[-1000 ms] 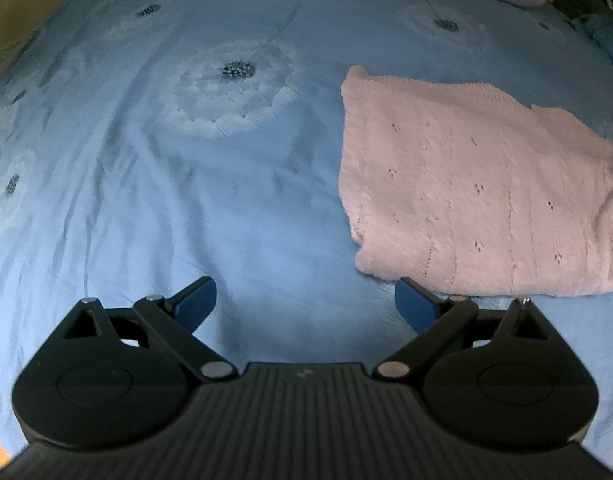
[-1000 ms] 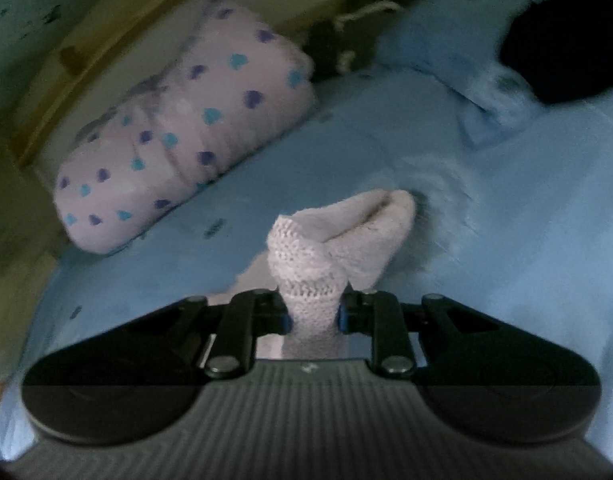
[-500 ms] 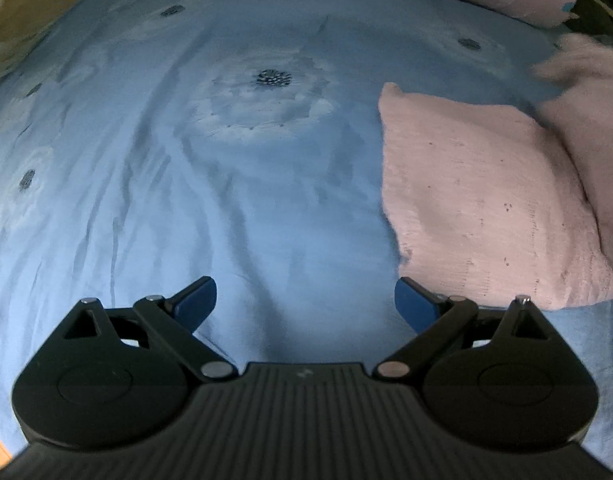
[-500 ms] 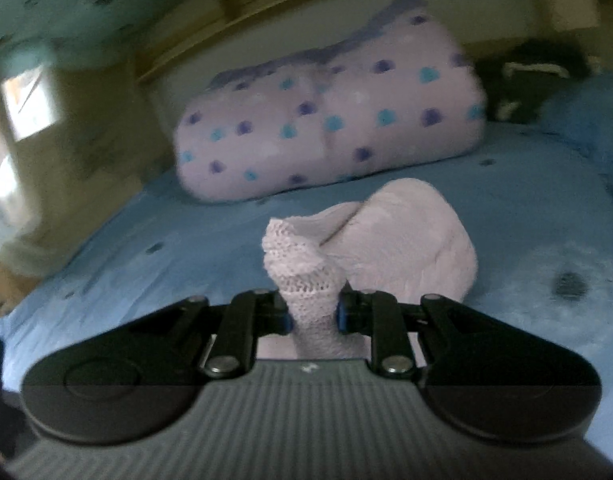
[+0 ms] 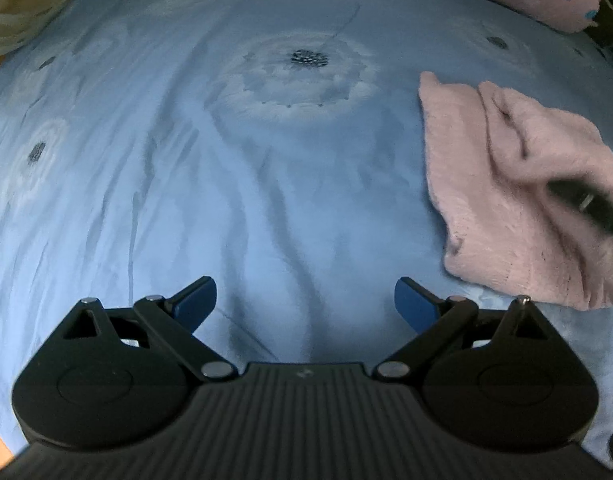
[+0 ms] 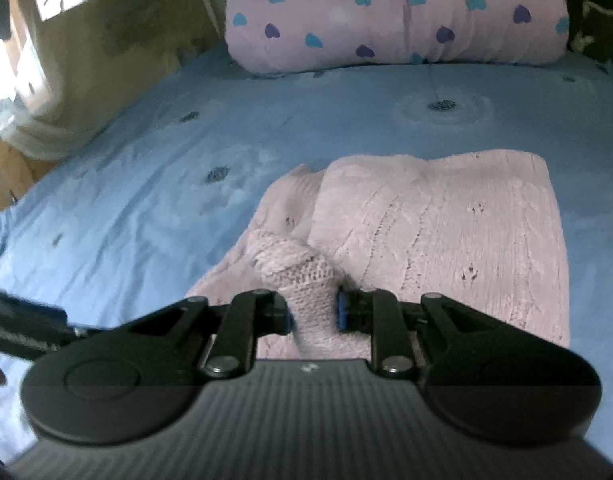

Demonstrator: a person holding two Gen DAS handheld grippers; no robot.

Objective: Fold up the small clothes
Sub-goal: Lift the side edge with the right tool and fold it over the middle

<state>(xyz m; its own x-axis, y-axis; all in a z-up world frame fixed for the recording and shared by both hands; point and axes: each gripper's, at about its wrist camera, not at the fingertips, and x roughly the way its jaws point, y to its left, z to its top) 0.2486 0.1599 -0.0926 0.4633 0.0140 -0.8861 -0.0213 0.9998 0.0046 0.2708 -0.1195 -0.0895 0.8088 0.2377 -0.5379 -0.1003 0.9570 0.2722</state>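
Observation:
A small pink knitted garment (image 6: 446, 232) lies on the blue bedsheet (image 6: 166, 200), one side folded over the rest. My right gripper (image 6: 312, 314) is shut on a bunched pink knit edge (image 6: 302, 276) and holds it low over the garment's near left part. In the left wrist view the same pink garment (image 5: 498, 184) lies at the right, and the right gripper (image 5: 586, 200) shows as a dark blurred shape across it. My left gripper (image 5: 306, 300) hangs open over bare sheet to the left of the garment, with nothing between its blue pads.
A pink pillow with blue and purple hearts (image 6: 398, 16) lies along the head of the bed. A yellowish wall and a bright window (image 6: 46, 8) stand at the left. The sheet carries pale dandelion prints (image 5: 306, 64). Dark items (image 6: 598, 20) sit at the far right.
My right gripper has swung across, carrying the pink edge over the garment so a fold now lies on it. The left gripper slid left, away from the garment, and stayed open.

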